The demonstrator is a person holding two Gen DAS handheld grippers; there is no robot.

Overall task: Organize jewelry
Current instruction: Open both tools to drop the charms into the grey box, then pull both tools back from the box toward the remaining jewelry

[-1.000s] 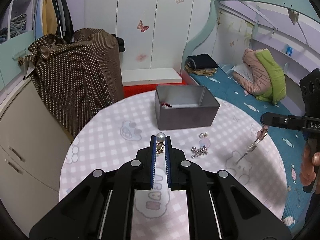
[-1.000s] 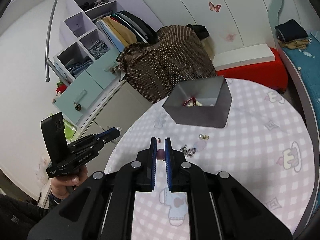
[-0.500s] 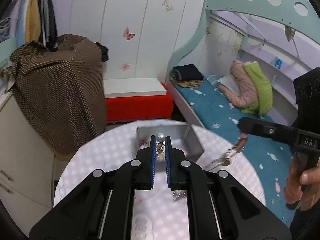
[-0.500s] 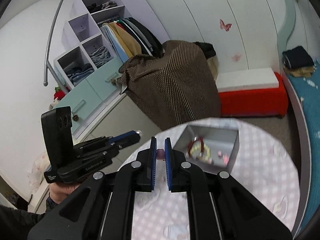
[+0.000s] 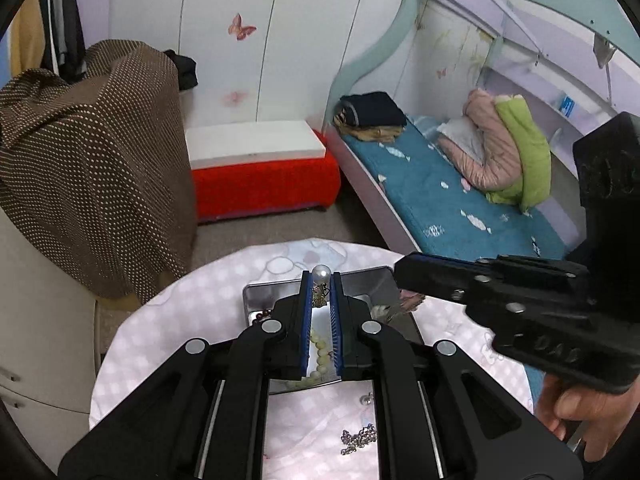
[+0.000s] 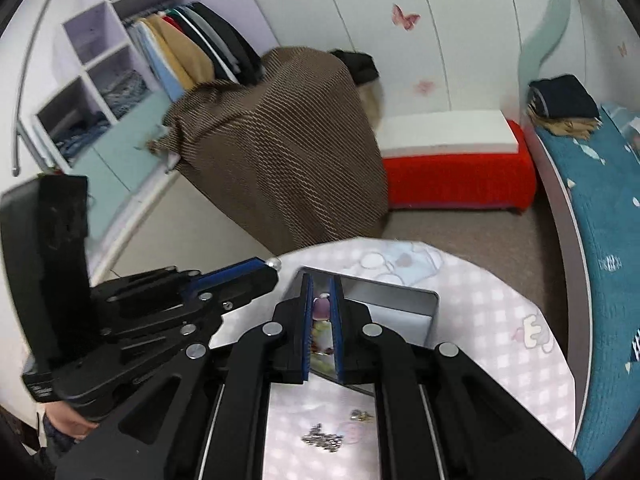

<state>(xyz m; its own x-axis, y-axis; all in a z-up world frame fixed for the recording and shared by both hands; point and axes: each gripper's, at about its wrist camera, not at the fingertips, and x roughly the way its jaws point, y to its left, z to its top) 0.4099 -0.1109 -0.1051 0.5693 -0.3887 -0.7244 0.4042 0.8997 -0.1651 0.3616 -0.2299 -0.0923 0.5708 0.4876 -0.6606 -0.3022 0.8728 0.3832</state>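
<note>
On my left, the left gripper [image 5: 321, 280] is clamped on a pearl earring [image 5: 321, 273], held above the grey tin box [image 5: 256, 296] on the round table [image 5: 168, 320]. To the right, the right gripper [image 6: 321, 286] pinches what looks like 1 blurred pink charm [image 6: 321, 307] over the same box.

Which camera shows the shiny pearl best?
The left wrist view: the pearl sits sharp and round at the left gripper's tip. In the right wrist view it is only a tiny bead seen from the side.
</note>
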